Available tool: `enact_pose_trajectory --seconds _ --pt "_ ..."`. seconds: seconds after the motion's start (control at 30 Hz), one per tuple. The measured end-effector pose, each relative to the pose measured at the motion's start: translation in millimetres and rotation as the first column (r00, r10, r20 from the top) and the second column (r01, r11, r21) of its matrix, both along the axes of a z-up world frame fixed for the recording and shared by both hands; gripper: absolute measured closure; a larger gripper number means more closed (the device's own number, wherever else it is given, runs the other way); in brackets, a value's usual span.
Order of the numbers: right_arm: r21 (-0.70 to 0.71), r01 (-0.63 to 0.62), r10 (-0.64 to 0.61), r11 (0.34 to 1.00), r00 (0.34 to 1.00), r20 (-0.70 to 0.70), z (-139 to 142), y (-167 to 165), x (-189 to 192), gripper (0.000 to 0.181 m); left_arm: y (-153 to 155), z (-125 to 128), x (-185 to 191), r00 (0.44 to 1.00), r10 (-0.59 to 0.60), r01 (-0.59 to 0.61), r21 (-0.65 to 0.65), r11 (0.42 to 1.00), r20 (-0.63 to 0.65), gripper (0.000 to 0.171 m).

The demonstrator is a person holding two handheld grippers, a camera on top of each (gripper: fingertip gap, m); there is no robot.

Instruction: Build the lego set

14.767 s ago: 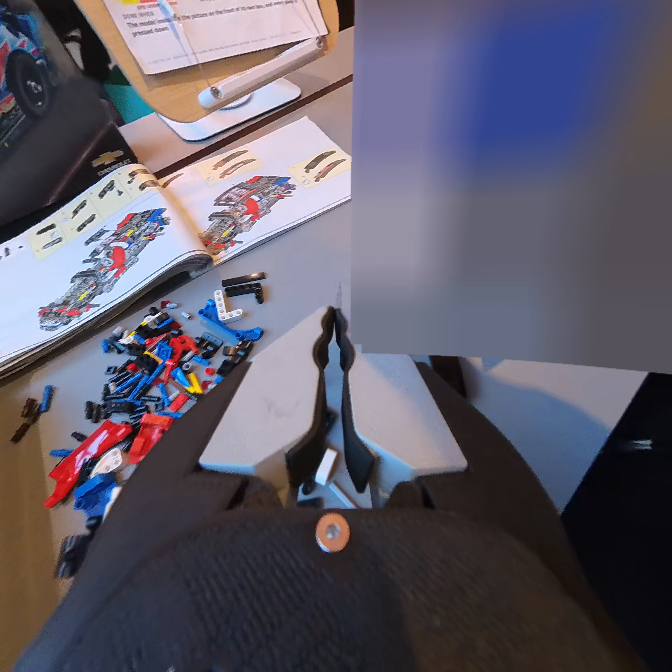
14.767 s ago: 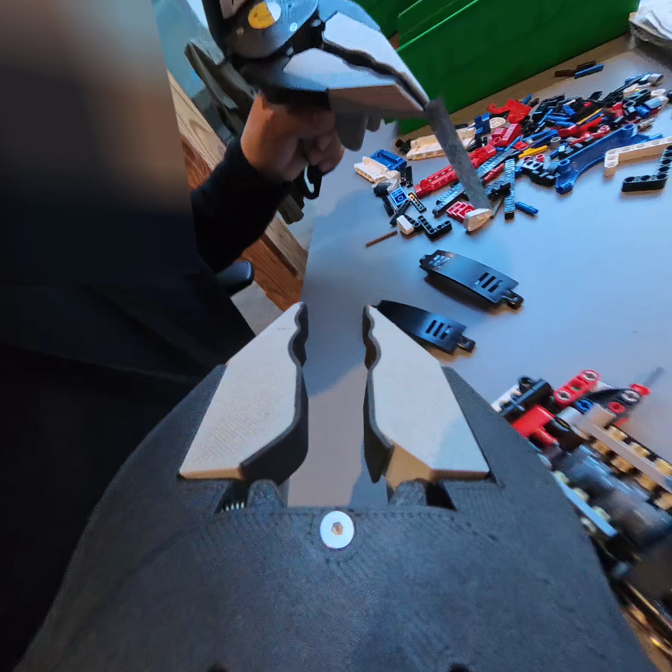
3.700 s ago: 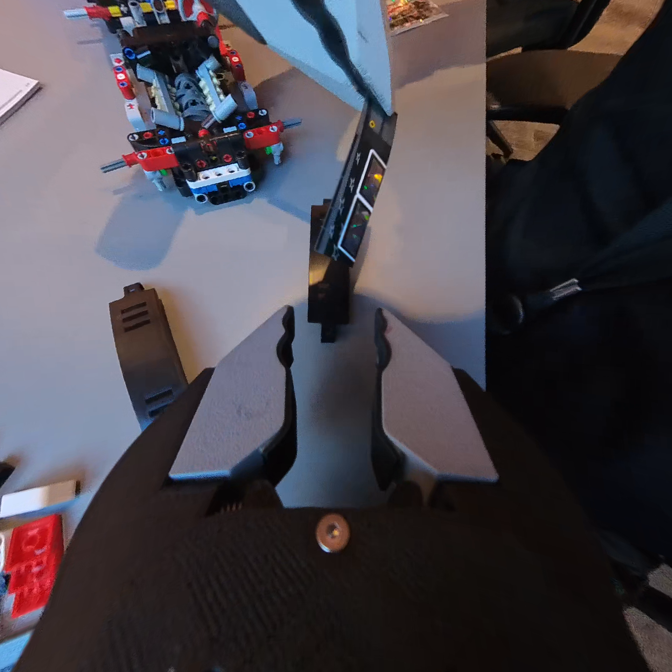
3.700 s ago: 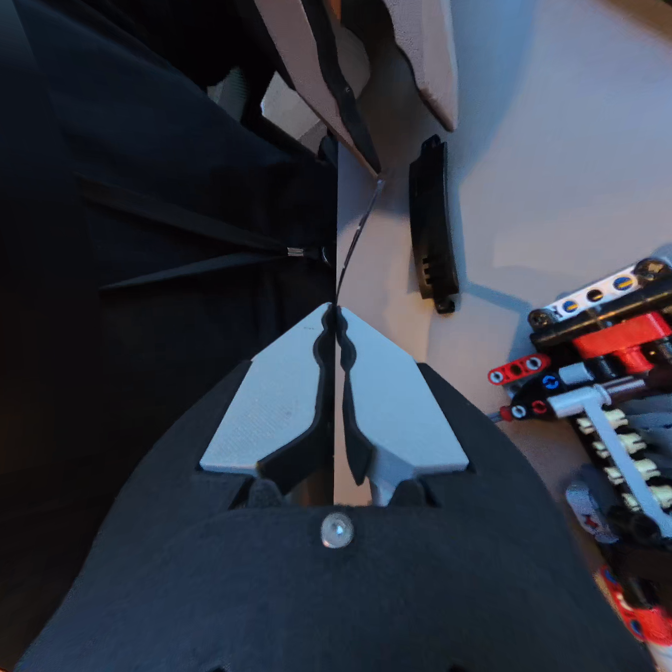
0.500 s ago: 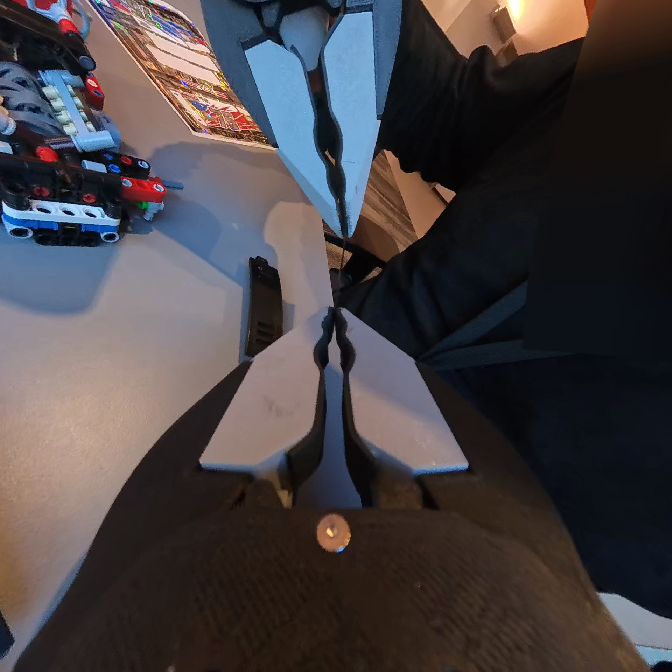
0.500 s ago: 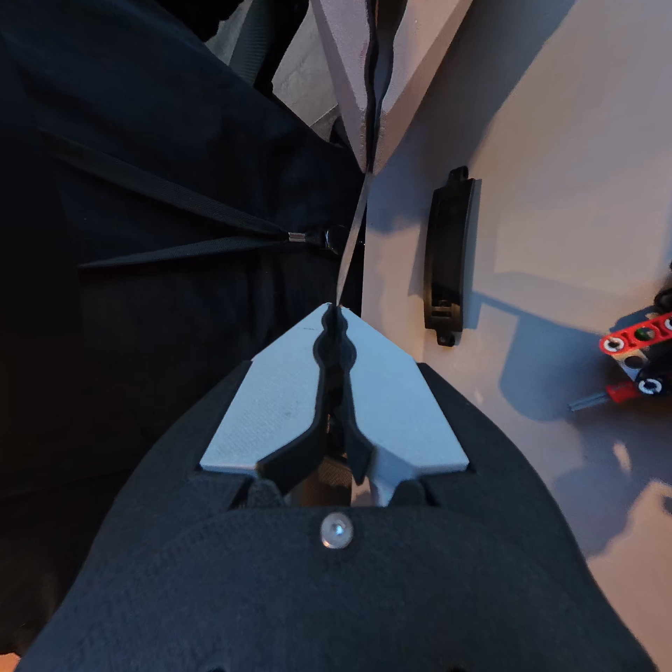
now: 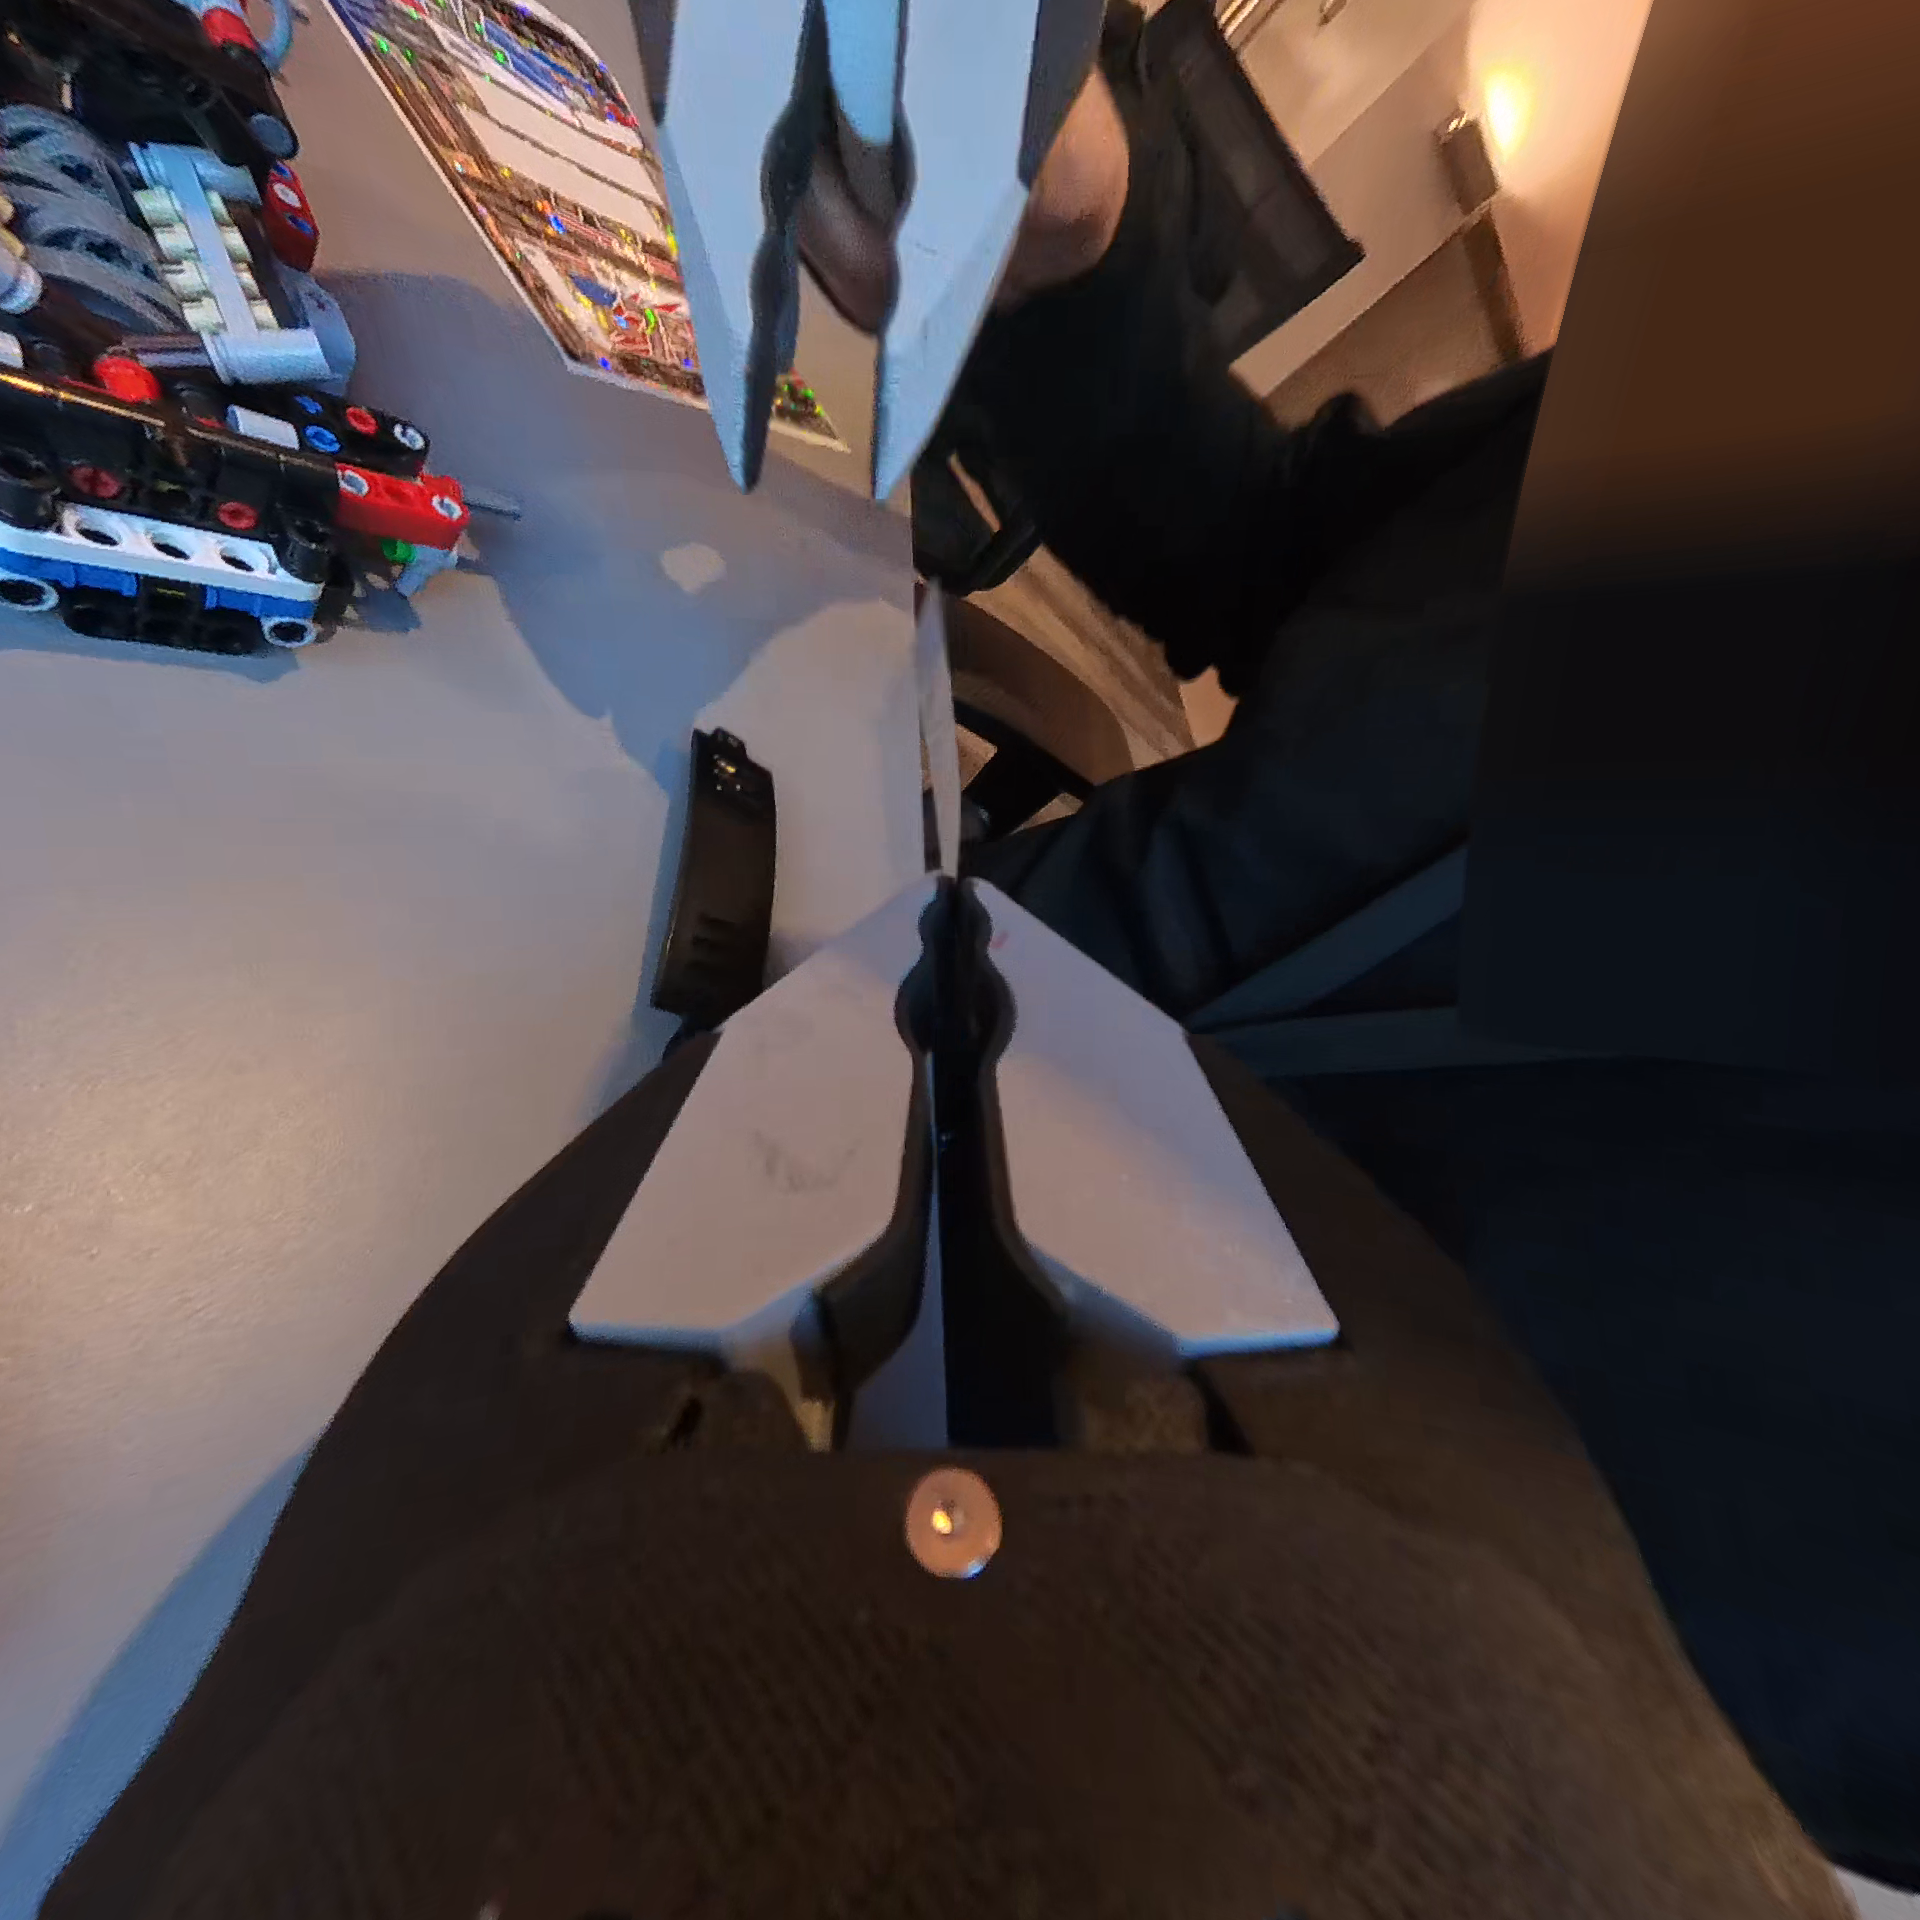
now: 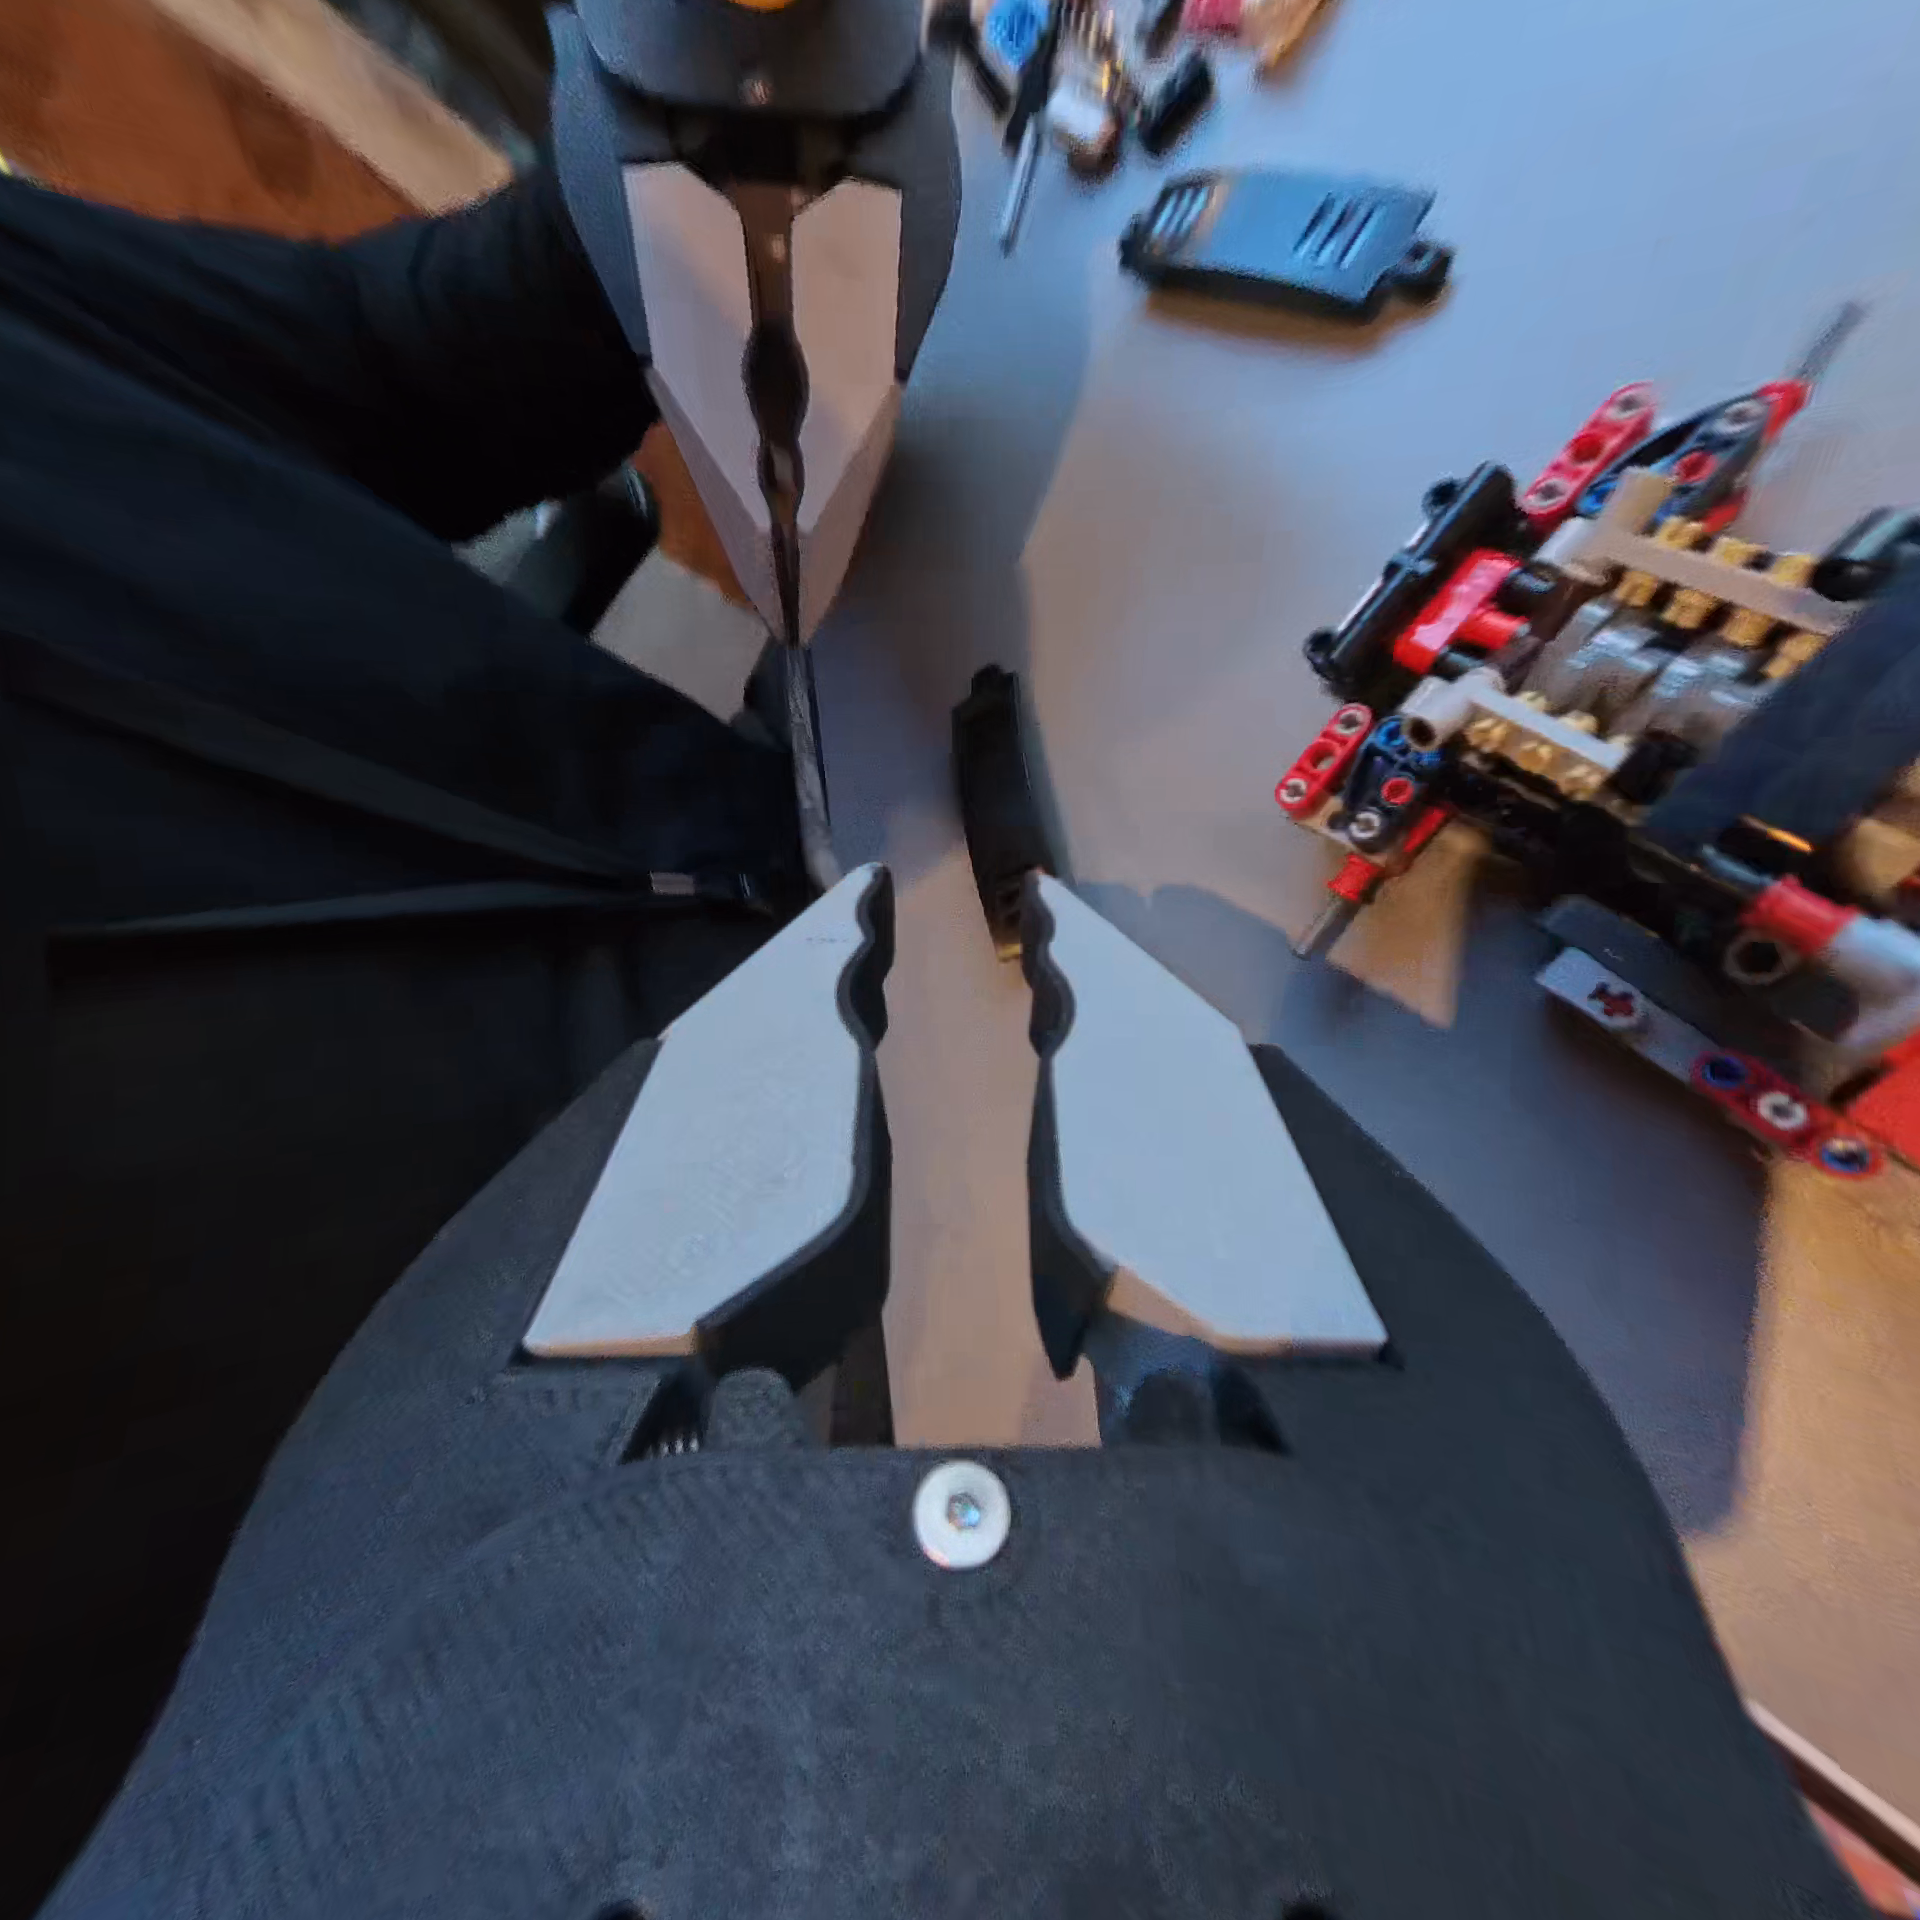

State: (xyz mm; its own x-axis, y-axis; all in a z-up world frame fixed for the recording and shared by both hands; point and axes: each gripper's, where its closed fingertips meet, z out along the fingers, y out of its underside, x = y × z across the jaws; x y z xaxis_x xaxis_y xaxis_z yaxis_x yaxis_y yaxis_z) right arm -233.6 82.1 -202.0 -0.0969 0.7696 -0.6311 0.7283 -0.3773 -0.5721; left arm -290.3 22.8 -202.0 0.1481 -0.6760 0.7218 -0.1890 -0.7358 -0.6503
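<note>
My left gripper is shut on one end of a thin black sticker strip, seen edge-on and held above the table's edge. My right gripper is open and empty; in the left wrist view it hangs just beyond the strip's far end. In the right wrist view the left gripper points toward me with the strip hanging from its tips. A curved black Lego panel lies on the grey table beside the strip; it also shows in the right wrist view.
The partly built Lego car chassis stands on the table, also in the left wrist view. A second black panel and loose pieces lie farther off. A sticker sheet lies behind. A person's dark clothing fills the side past the table edge. My hands' fingertips stand some 9 centimetres from each other.
My right gripper has opened and let go of the strip's far end, then drawn back. My left gripper still holds the strip.
</note>
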Motion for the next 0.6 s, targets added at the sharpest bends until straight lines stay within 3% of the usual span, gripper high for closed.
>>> enact_pose_trajectory --seconds 0.1,0.27,0.6 --pt "-0.062 0.020 -0.028 0.998 0.990 -0.137 12 -14 2 0.152 6 3 -1 0.999 0.025 -0.024 -0.026 0.999 0.030 0.171" --pt "-0.045 0.066 -0.072 0.997 0.987 -0.147 -4 -21 -1 0.157 8 3 0 0.998 0.039 -0.037 -0.041 0.998 0.046 0.171" --pt "-0.092 0.095 -0.114 0.991 0.966 -0.234 1 -20 -12 0.176 8 3 1 0.996 0.060 -0.056 -0.052 0.997 0.062 0.171"
